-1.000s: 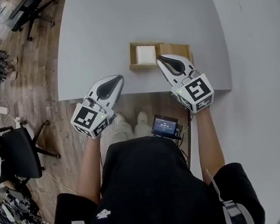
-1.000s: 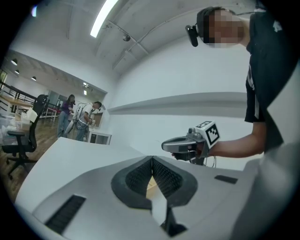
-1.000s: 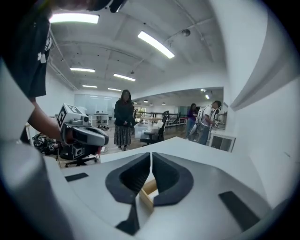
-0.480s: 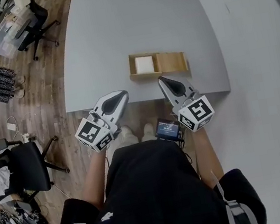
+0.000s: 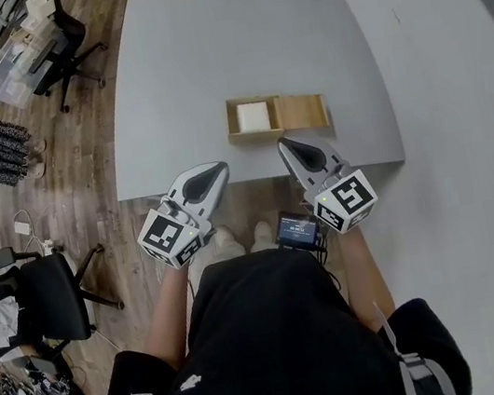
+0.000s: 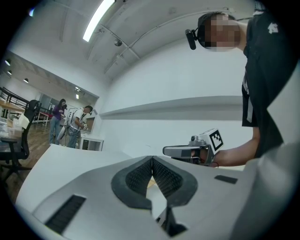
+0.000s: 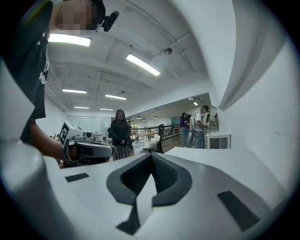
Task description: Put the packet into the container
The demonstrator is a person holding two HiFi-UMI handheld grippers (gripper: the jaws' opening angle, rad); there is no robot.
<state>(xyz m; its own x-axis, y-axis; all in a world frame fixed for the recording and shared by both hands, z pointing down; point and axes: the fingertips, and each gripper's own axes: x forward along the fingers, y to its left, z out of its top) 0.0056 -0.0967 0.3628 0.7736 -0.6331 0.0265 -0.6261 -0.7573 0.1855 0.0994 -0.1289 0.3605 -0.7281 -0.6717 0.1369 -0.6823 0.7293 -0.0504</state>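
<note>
While you hold both tools low at the near edge of the grey table [image 5: 229,43], the packet [image 5: 254,115] lies flat in the left compartment of the wooden container [image 5: 304,114], a plain white square filling most of that half. Your left gripper [image 5: 219,164] and right gripper [image 5: 283,144] hover just short of the box, each with jaws pressed together on nothing.
</note>
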